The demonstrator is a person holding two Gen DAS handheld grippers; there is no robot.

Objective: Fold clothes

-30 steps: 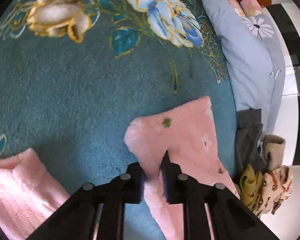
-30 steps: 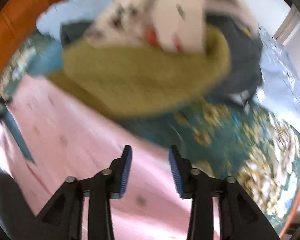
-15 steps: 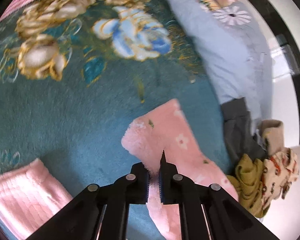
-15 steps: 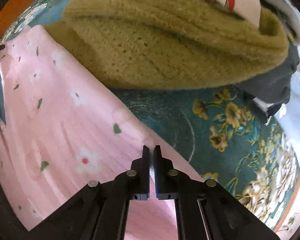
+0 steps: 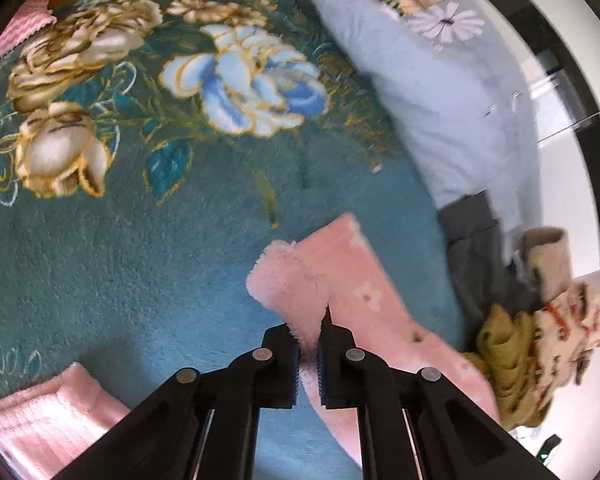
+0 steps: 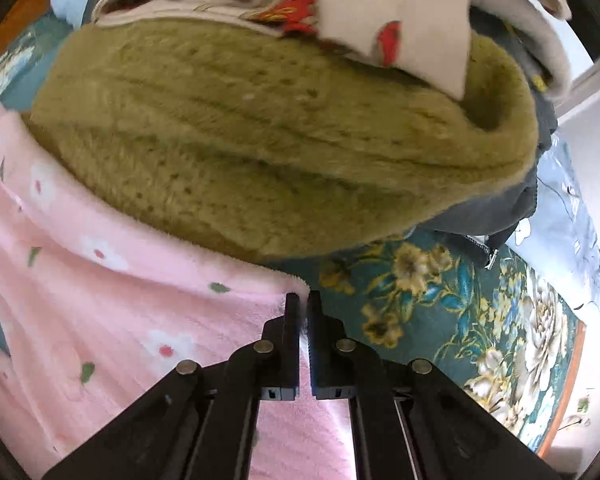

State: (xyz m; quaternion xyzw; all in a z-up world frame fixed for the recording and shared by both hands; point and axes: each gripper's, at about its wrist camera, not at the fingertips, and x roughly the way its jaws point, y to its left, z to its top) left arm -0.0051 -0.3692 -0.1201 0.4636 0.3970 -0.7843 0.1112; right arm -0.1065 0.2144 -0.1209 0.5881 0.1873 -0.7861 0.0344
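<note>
Here the left gripper (image 5: 309, 344) was clamped on one fuzzy edge of the pink floral garment (image 5: 352, 292), which lay across the teal flowered blanket (image 5: 140, 240) beside a folded pink cloth (image 5: 48, 412). The right gripper (image 6: 303, 312) pinched another corner of that garment, jaws nearly together on the fabric, just below an olive knit sweater (image 6: 280, 140) in the clothes pile.

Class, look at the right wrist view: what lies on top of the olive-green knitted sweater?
A cream printed garment with red patterns lies over the top of the olive-green sweater. Dark grey clothing shows at the sweater's right edge. What the cream garment covers cannot be seen.
</note>
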